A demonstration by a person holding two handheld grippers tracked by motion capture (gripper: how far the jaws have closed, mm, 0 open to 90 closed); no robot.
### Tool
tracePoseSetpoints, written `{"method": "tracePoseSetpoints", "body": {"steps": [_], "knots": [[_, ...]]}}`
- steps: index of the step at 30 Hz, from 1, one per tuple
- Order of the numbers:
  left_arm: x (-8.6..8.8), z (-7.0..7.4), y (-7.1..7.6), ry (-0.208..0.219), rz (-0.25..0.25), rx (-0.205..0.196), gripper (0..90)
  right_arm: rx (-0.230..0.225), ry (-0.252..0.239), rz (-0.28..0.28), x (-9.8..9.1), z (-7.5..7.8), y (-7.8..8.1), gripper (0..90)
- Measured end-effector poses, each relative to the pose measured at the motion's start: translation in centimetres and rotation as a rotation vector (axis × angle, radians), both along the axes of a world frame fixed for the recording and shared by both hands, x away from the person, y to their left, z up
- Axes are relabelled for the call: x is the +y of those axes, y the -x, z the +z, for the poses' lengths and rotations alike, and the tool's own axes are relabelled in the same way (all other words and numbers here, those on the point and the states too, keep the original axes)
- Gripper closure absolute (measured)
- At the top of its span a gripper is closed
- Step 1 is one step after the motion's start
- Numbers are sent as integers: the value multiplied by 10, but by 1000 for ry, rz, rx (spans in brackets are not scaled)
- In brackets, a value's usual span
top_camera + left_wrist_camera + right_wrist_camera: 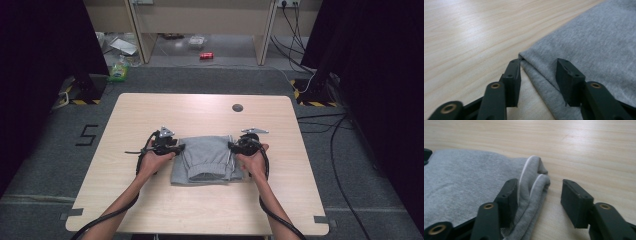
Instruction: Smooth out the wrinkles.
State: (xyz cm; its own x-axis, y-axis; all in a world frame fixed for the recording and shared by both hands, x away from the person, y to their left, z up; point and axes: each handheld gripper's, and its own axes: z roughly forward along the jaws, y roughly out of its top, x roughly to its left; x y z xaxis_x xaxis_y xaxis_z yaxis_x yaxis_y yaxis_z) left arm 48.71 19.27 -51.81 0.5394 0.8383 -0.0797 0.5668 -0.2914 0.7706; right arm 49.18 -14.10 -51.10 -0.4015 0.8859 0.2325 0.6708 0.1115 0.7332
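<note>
Wooden table (150, 110) bears one folded grey garment (207, 160), flanked by two hand-held grippers, left (179, 148) and right (231, 146), jaws apart.

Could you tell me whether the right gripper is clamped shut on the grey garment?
No, the right gripper stands open, its jaws apart around the edge of the grey garment.

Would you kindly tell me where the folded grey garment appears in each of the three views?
High view: the grey garment lies at table centre, between the two hands.
Left gripper view: it covers the right side, edge between the open jaws.
Right gripper view: it covers the left, white-striped fold between the open jaws.
Shared landmark: the wooden table.
</note>
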Motion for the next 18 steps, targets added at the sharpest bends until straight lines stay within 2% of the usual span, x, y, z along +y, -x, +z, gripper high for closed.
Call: {"method": "tracePoseSetpoints", "body": {"steps": [4,7,10,18], "knots": [[7,4,3,-10,16,-6,441,-10,-10,1,-8,10,4,406],[13,10,11,57,5,10,420,-26,-23,0,-15,20,10,393],[17,15,18,88,-9,26,410,-32,-32,3,-19,25,17,395],[25,19,30,99,-27,42,400,-49,-34,41,-17,34,32,395]]}}
